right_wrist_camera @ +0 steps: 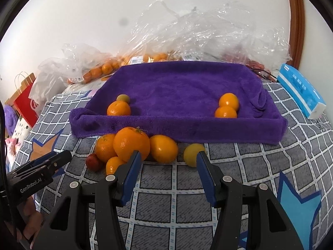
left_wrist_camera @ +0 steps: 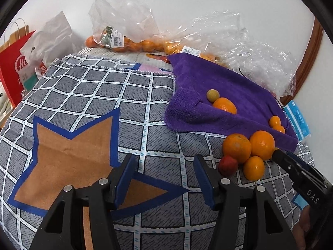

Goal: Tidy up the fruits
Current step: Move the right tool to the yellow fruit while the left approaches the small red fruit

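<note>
Right wrist view puts your right gripper (right_wrist_camera: 168,159) low over the grey checked cloth (right_wrist_camera: 174,204), jaws partly apart and holding nothing, only cloth between the blue pads. Just beyond its tips sits the loose pile of fruit at the near edge of the purple towel (right_wrist_camera: 177,87): a big orange (right_wrist_camera: 131,143) in the middle, another orange (right_wrist_camera: 105,146) touching it on the left, a third (right_wrist_camera: 163,148) on its right, a small orange (right_wrist_camera: 113,164) in front, and a little red fruit (right_wrist_camera: 93,162) at the left end. A yellow fruit (right_wrist_camera: 192,154) stands a bit apart on the right, right by your right-hand pad.

On the towel, you've got an orange (right_wrist_camera: 118,108) with a small greenish fruit (right_wrist_camera: 123,98) behind it on the left side, and two oranges (right_wrist_camera: 228,106) touching each other on the right. Clear plastic bags (right_wrist_camera: 197,31) with more oranges lie far behind the towel, and a blue tissue pack (right_wrist_camera: 301,91) is off to the right.

Left wrist view shows your left gripper (left_wrist_camera: 164,164) over the cloth as well, near a brown star patch (left_wrist_camera: 68,152), jaws partly apart and empty. The fruit pile is off to its right, not between the pads. A red paper bag (left_wrist_camera: 12,66) stands far left.
</note>
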The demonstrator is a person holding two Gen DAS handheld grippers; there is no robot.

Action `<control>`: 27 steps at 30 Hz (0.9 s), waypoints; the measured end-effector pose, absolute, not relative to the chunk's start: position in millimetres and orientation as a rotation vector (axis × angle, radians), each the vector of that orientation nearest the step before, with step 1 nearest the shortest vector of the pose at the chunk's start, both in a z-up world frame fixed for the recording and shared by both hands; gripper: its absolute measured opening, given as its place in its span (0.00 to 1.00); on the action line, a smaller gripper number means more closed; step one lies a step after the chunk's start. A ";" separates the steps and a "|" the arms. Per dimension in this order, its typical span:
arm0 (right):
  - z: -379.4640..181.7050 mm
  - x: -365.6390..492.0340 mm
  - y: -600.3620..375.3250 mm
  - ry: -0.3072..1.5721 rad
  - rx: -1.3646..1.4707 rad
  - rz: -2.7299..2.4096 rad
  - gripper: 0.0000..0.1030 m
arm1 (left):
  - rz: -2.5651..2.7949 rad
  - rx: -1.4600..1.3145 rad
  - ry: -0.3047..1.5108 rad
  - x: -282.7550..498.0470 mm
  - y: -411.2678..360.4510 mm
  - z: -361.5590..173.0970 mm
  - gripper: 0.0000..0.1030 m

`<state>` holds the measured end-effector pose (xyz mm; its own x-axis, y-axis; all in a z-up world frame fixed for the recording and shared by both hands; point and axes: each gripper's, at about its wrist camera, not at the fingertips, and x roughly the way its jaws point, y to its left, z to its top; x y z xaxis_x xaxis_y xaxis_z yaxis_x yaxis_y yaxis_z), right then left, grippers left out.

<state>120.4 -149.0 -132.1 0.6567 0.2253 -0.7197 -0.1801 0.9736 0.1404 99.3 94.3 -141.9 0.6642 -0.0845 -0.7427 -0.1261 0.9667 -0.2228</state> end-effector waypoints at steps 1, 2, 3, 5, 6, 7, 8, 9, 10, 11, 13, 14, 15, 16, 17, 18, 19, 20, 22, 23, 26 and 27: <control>-132.2 121.8 -149.2 0.823 0.064 0.232 0.53 | 0.022 -0.259 0.849 99.8 92.9 -142.0 0.58; -132.7 123.8 -149.2 0.827 0.071 0.236 0.53 | 0.023 -0.253 0.851 100.0 91.7 -142.0 0.58; -133.3 125.7 -148.7 0.830 0.073 0.238 0.53 | 0.023 -0.251 0.851 100.1 91.2 -141.8 0.59; -134.6 128.8 -147.6 0.833 0.072 0.237 0.54 | 0.019 -0.256 0.850 99.1 92.0 -141.5 0.59; -135.0 129.6 -147.3 0.833 0.070 0.234 0.55 | 0.016 -0.260 0.849 99.0 92.4 -141.5 0.60; -135.7 130.0 -147.3 0.833 0.070 0.233 0.55 | 0.013 -0.263 0.848 98.8 92.8 -141.5 0.60; -136.8 130.2 -147.4 0.834 0.069 0.231 0.56 | 0.010 -0.264 0.849 98.8 92.9 -141.7 0.61; -137.7 130.6 -147.1 0.836 0.071 0.230 0.57 | 0.009 -0.263 0.849 98.9 92.7 -141.7 0.62; -138.7 130.5 -147.0 0.837 0.072 0.232 0.58 | 0.010 -0.260 0.850 98.9 92.2 -141.7 0.62; -139.4 130.6 -146.9 0.839 0.072 0.235 0.58 | 0.010 -0.257 0.851 99.1 91.8 -141.6 0.62; -140.4 130.6 -146.0 0.837 0.065 0.232 0.58 | 0.009 -0.260 0.851 99.3 91.8 -141.6 0.62; -140.8 130.6 -145.6 0.832 0.062 0.230 0.58 | 0.010 -0.260 0.851 99.2 91.6 -141.4 0.62; -141.2 130.4 -145.1 0.829 0.057 0.227 0.58 | 0.008 -0.264 0.849 99.3 91.9 -141.4 0.62; -141.7 130.1 -144.4 0.826 0.047 0.223 0.58 | 0.006 -0.268 0.848 99.4 92.1 -141.3 0.62; -142.3 130.1 -143.3 0.825 0.032 0.218 0.58 | 0.005 -0.272 0.847 99.5 92.2 -141.2 0.62; -142.7 130.2 -142.4 0.825 0.018 0.215 0.58 | 0.004 -0.275 0.846 99.4 92.2 -140.9 0.62; -142.8 130.0 -141.8 0.825 0.005 0.214 0.58 | 0.003 -0.277 0.846 99.7 92.9 -141.1 0.62; -142.7 130.3 -141.9 0.826 -0.002 0.218 0.58 | 0.003 -0.278 0.845 99.8 92.8 -141.1 0.62; -141.4 129.7 -144.4 0.821 -0.012 0.217 0.58 | 0.002 -0.281 0.844 99.3 93.2 -141.2 0.62; -140.7 129.0 -145.9 0.814 -0.015 0.210 0.58 | 0.001 -0.282 0.844 99.4 93.3 -141.2 0.62; -137.3 126.1 -158.5 0.796 -0.001 0.197 0.58 | -0.001 -0.291 0.843 99.9 94.8 -141.1 0.62; -135.6 125.2 -163.9 0.790 0.014 0.198 0.58 | -0.001 -0.292 0.842 99.7 95.2 -141.2 0.62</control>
